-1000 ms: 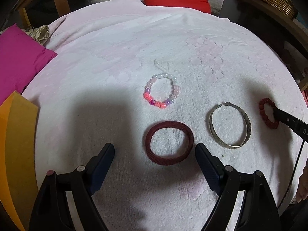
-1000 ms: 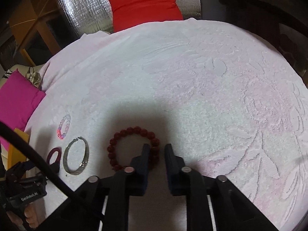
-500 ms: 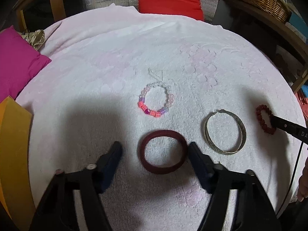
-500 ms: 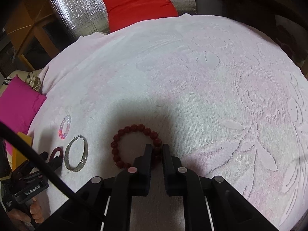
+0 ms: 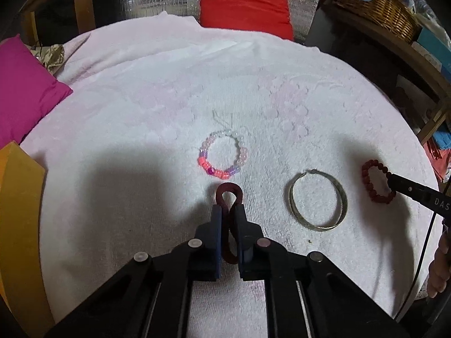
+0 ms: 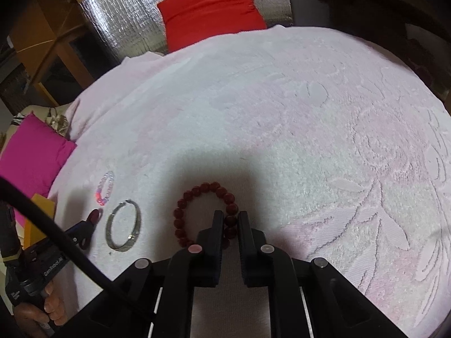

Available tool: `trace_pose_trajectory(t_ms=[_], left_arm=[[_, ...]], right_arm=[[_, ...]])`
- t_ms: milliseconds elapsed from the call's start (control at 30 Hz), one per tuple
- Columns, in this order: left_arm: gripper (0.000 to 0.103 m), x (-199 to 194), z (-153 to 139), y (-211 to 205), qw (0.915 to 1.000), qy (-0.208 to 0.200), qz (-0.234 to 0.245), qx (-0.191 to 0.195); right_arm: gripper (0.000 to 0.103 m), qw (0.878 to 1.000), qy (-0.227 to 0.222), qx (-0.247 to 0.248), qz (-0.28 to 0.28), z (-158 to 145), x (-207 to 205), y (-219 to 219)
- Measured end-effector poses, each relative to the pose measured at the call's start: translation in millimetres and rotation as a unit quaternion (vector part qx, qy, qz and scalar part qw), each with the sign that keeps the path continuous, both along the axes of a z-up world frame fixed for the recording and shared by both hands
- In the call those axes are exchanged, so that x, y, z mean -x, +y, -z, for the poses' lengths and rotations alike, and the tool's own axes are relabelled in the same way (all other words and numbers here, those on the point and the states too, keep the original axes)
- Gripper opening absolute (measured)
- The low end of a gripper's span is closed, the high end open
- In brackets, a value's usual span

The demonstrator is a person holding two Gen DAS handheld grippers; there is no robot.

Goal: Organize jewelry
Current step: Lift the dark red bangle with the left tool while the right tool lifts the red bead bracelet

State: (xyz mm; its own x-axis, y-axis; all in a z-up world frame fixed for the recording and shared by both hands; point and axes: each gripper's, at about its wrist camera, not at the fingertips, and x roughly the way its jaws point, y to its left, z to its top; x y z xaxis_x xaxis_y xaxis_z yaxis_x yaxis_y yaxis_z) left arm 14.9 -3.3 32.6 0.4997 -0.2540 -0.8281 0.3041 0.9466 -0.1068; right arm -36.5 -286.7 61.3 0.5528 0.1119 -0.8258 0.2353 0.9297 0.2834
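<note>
Now the left gripper (image 5: 228, 211), spread wide 0.5 s ago, had clamped the maroon band (image 5: 227, 194) near the blanket's (image 5: 141, 98) front edge; right gripper (image 6: 229, 219) pinched the bead bracelet (image 6: 197, 194), both ready for lifting.

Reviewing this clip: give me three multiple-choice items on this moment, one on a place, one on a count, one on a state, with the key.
1. What lies directly between the dark maroon ribbed band and the dark red round-bead bracelet?
A. thin silver metal bangle
B. magenta cushion
C. wicker basket

2. How many jewelry pieces are on the white towel?
A. two
B. four
C. six

3. The left tool is:
A. wide open
B. shut on the maroon band
C. out of view

Key:
A: the bangle sits between them.
B: band, bangle, red beads, pastel pink-and-white bead bracelet.
B: the band is squeezed into a narrow loop between its fingers.
</note>
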Motion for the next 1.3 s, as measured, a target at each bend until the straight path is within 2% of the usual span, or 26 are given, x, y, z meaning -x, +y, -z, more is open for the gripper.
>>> trace_pose_trajectory(t_ms=[133, 433, 600, 1000, 1300], left_arm=[[0.009, 8, -12, 3, 0.9999, -0.011, 0.001, 0.011], [0.009, 18, -29, 13, 0.9993, -0.033, -0.014, 0.008], [0.009, 19, -31, 17, 0.9988, -0.041, -0.026, -0.007], [0.009, 25, -40, 28, 0.9971, -0.058, -0.047, -0.014], [0.009, 36, -45, 35, 0.9938, -0.081, -0.068, -0.035]], right_arm=[[0.011, 1.0, -0.026, -0.012, -0.008, -10, 6, 2], [0.011, 0.996, -0.086, -0.021, -0.019, -32, 15, 7], [0.011, 0.995, -0.1, -0.021, -0.021, -36, 15, 14], [0.011, 0.991, -0.123, -0.028, -0.034, -45, 18, 32], [0.011, 0.986, -0.152, -0.034, -0.058, -59, 32, 50]])
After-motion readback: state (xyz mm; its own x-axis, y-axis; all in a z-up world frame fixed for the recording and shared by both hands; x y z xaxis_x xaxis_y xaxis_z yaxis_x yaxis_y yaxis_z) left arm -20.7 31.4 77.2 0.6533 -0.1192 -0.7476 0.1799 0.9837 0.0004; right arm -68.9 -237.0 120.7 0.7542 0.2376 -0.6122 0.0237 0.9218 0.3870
